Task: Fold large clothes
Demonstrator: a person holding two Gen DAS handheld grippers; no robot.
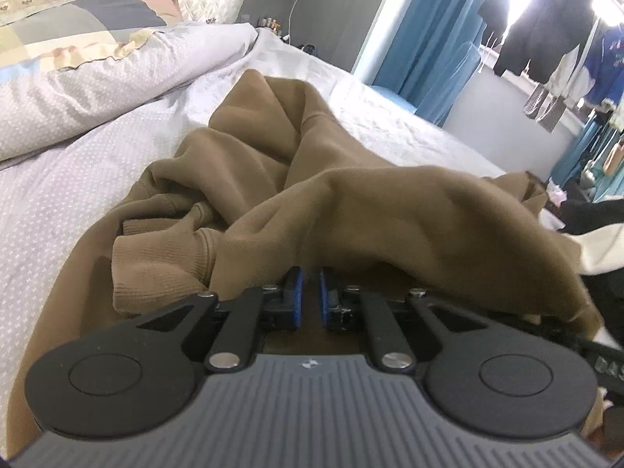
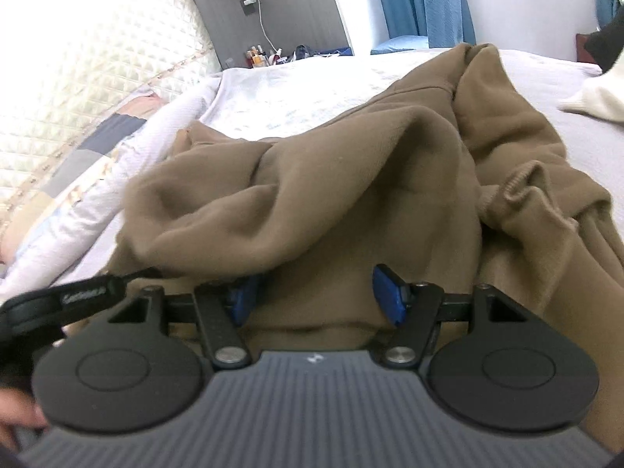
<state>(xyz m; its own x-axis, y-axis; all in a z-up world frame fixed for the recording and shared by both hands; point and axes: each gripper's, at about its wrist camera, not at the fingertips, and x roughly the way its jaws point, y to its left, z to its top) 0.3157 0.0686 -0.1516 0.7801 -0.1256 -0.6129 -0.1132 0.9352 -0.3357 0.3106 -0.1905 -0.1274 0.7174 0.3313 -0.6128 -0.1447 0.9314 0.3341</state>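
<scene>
Left tool [image 1: 310, 292] under brown sweatshirt [image 1: 351, 202]; pillow [image 1: 97, 89] beside.

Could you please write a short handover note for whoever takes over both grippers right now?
Left gripper: fingers nearly together at the near edge of the brown sweatshirt; whether cloth is pinched between them cannot be told.
Right gripper: open, fingers wide apart, low over the same sweatshirt, holding nothing.
The sweatshirt lies bunched and crumpled on the bed, a ribbed cuff near the left gripper.
Done: no fold visible yet.
Left: spread it flat, then fold sleeves and body.
</scene>
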